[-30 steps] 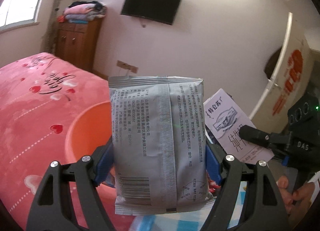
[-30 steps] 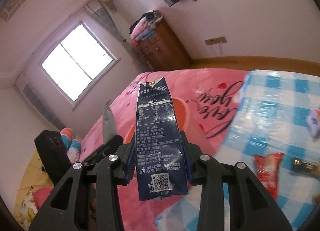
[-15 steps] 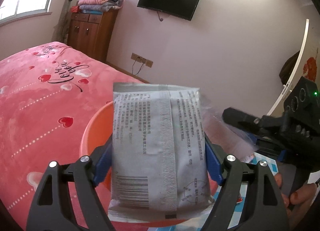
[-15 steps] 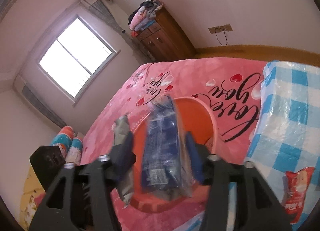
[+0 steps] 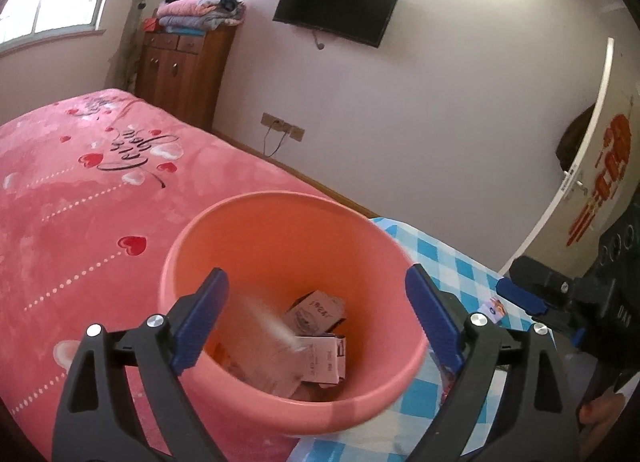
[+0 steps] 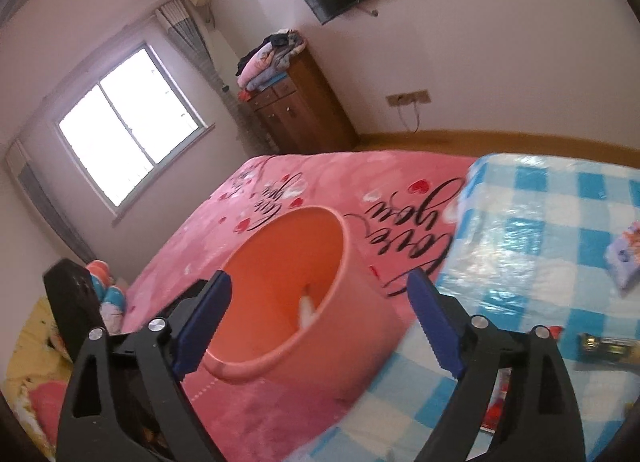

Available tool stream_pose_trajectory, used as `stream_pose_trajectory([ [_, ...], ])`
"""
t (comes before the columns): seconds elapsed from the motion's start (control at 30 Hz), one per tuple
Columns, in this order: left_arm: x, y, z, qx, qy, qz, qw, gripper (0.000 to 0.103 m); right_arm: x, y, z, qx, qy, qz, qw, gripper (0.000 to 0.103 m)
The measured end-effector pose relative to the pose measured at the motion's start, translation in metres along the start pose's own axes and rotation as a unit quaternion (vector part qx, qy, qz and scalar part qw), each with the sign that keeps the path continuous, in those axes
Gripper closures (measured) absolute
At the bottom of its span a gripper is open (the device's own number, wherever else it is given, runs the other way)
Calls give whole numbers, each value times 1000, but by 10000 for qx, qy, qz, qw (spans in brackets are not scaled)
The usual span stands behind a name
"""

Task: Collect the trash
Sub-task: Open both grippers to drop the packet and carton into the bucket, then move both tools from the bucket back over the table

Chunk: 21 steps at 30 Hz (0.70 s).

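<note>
An orange bucket (image 5: 280, 254) stands on the pink bedspread, at the edge of a blue check cloth. My left gripper (image 5: 316, 282) hovers over its mouth, jaws opening, nothing between the pads. Below it a blurred grey packet (image 5: 268, 342) drops onto cartons (image 5: 320, 310) on the bucket floor. My right gripper (image 6: 320, 282) hangs beside the bucket (image 6: 356, 302), jaws also opening and empty. A pale blurred scrap (image 6: 306, 308) shows inside the bucket. The right gripper's blue pad (image 5: 520, 298) shows at the right of the left wrist view.
On the blue check cloth (image 6: 540, 221) lie a tissue packet (image 6: 624, 262), a red wrapper (image 6: 500, 394) and a dark gold wrapper (image 6: 608, 346). A small packet (image 5: 494, 308) lies near the bucket. A wooden cabinet (image 5: 180, 73) stands by the far wall.
Both grippers opened and let go. The grey packet left the left jaws and the blue carton left the right jaws, both falling into the bucket. Both views now look down at the bucket.
</note>
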State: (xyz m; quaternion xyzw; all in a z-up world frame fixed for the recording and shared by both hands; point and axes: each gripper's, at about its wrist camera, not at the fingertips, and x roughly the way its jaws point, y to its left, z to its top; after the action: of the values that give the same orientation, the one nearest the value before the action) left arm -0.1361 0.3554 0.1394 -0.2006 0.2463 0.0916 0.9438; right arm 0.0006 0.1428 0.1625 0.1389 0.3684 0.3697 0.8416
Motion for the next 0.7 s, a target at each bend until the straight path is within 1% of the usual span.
stream_pose_trajectory([
  [0.07,-5,-7,-2,91,-79,-46,9999,13,-11,-3,-7,-100,-94,-183,9997,15],
  [0.17,-14,-22,-7,244,-221,-113,9994,13,-27,-12,-17,-128,-213,-322,9992,15],
  [0.33,-29,-49,-14,562,-455,-217,9972,13,-58,-32,-33,-4,-517,-551,9971,15],
  [0.43,-34,-62,-19,676,-560,-329,9956,13,-75,-46,-40,100,-676,-707,9952,12],
  [0.57,-35,-79,-29,667,-586,-587,9943,12,-95,-62,-50,170,-918,-892,9916,10],
  [0.7,-33,-91,-40,500,-633,-877,9929,12,-115,-76,-62,198,-1156,-1087,9871,7],
])
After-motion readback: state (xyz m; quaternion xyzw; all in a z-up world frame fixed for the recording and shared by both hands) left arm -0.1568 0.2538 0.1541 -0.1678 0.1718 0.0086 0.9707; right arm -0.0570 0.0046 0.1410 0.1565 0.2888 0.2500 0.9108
